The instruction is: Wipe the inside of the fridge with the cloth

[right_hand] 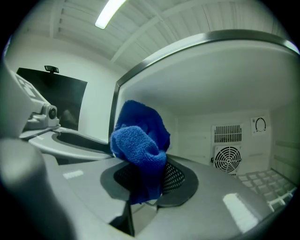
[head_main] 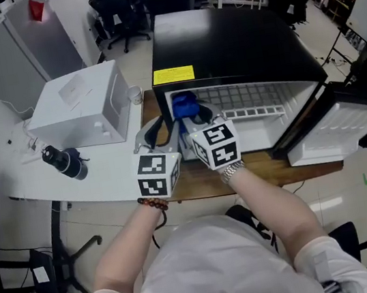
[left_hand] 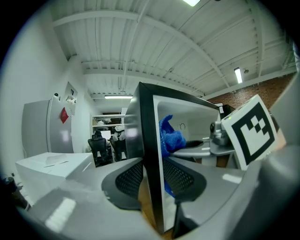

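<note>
1 blue cloth (right_hand: 138, 140) inside open fridge (head_main: 223, 46) w/ rack (head_main: 257, 90).

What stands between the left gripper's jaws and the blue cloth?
The fridge's side wall: its black front edge stands between the jaws of the left gripper, with the blue cloth beyond it inside the fridge. The left gripper view shows this.

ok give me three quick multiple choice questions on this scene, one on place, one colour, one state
1. Where is the cloth? A on the floor B in the right hand-held gripper C on a chair
2. The label on top of the fridge is: A yellow B red C green
3. The fridge door is: A shut B missing C open

Answers: B, its jaws pinch the cloth; A, yellow against the black top; C, it stands out to the right.
</note>
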### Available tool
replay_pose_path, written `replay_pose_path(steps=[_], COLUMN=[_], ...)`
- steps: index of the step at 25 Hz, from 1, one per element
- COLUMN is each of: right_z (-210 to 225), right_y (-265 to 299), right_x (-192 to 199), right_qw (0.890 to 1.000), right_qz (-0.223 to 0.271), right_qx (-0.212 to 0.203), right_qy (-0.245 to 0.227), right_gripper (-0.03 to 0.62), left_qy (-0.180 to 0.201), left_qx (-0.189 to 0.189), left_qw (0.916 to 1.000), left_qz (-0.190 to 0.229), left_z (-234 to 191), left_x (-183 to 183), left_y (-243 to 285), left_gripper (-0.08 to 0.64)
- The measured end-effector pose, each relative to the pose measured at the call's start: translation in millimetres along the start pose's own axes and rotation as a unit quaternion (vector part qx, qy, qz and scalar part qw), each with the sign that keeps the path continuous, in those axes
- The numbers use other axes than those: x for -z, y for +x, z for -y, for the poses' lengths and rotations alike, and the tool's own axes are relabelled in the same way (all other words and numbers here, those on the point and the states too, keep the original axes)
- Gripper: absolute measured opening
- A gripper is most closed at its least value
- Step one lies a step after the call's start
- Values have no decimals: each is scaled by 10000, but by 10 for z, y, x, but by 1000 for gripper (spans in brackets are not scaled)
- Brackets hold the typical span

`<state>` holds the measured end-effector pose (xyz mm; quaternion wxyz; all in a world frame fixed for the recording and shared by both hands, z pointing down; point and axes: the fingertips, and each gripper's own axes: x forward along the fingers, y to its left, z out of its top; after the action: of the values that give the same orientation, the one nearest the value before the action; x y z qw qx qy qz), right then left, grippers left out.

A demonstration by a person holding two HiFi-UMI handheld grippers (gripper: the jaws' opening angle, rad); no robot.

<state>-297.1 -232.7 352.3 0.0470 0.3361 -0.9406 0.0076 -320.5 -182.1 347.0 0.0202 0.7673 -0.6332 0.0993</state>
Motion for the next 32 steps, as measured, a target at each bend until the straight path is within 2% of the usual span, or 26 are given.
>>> replay_pose_path(steps=[32], right_z=[555], right_y=[704], right_x=[-14], right_qw=[9979], right_qz=[-38], right_qx=[642], right_qy=[-1], right_gripper=[87], left_qy=[122], left_qx=[-187], left_qw=[9998], left_qz=[2], left_z=[-13], left_x=[29], left_y=[63], left_gripper=[140])
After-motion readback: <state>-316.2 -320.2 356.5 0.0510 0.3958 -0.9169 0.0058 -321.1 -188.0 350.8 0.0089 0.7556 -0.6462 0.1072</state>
